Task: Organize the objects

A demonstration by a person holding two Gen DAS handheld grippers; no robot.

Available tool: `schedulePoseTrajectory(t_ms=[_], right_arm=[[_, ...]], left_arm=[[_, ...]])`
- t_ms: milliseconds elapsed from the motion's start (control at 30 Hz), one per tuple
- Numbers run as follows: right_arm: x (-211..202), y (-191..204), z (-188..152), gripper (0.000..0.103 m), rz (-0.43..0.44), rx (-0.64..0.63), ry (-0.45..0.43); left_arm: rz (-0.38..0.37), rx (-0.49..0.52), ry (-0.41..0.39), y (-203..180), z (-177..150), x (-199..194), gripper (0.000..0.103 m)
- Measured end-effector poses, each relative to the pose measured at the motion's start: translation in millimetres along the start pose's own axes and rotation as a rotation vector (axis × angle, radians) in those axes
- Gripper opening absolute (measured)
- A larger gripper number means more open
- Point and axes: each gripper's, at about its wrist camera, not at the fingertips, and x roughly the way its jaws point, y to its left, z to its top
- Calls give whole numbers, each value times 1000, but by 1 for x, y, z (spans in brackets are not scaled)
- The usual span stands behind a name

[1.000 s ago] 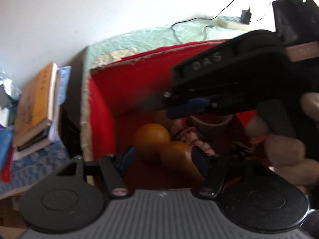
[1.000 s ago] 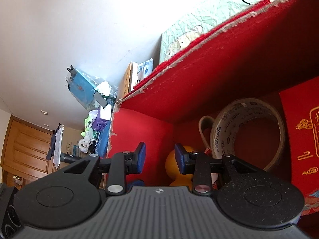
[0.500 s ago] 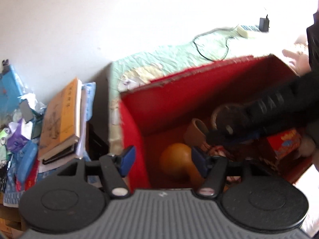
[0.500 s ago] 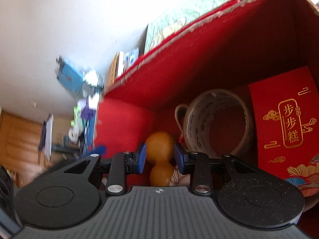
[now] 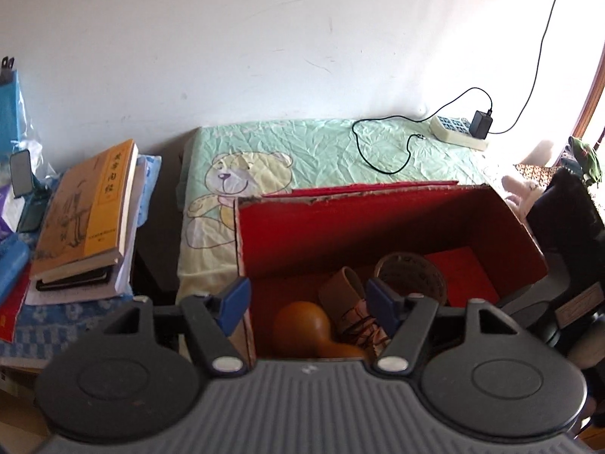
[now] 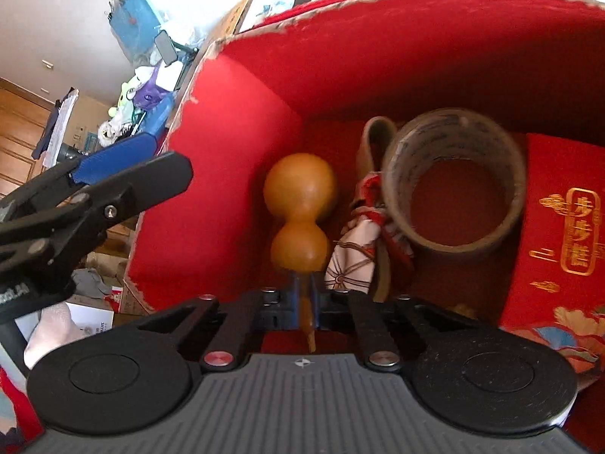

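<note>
An orange gourd (image 6: pixel 298 189) lies on the floor of the red box (image 6: pixel 416 56), near its left wall. My right gripper (image 6: pixel 304 297) is shut on the gourd's thin stem. Right of the gourd are a patterned bundle tied with red cord (image 6: pixel 355 261) and a roll of brown tape (image 6: pixel 453 181). In the left wrist view my left gripper (image 5: pixel 306 302) hovers above the box's (image 5: pixel 378 219) near left corner. Its jaws are opening, with nothing gripped. The gourd (image 5: pixel 306 325) and tape (image 5: pixel 412 276) show below it. The left gripper (image 6: pixel 113 174) also appears at the left of the right wrist view.
A red packet with gold lettering (image 6: pixel 567 227) lies flat at the box's right side. The box stands on a green bear-print cloth (image 5: pixel 302 159) with a power strip and cable (image 5: pixel 457 132) at the back. A stack of books (image 5: pixel 87 212) lies to the left.
The left gripper rose and drew back out of the box, widening slightly. The right gripper swung over the gourd and closed on its stem.
</note>
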Motion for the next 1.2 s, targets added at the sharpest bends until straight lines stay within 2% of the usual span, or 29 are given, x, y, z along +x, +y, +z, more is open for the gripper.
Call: schedulePoseTrajectory(t_ms=[133, 233, 333, 400, 533, 700, 933, 1033, 1200], right_arm=[[11, 11, 6, 0, -3, 11, -13], [18, 18, 8, 2, 22, 12, -8], [14, 17, 8, 12, 22, 9, -41], [12, 13, 7, 14, 30, 33, -68], [-9, 0, -2, 17, -85, 44, -154], [-38, -14, -15, 21, -132, 86, -264], [-65, -15, -33, 22, -264, 76, -389], [-74, -14, -41, 23, -310, 70, -427], [-77, -12, -48, 23, -373, 62, -438]], left_arm=[[21, -5, -5, 3, 0, 1, 69], [4, -35, 0, 10, 1, 2, 71], [-3, -46, -3, 12, 1, 1, 74], [0, -45, -8, 12, 1, 1, 77], [-11, -43, 3, 5, 2, 4, 82], [-17, -22, 1, -12, 1, 7, 85], [20, -30, -7, -37, -2, 8, 85], [33, -18, 14, -49, -4, 12, 91], [78, -1, 51, -65, -10, 14, 92]])
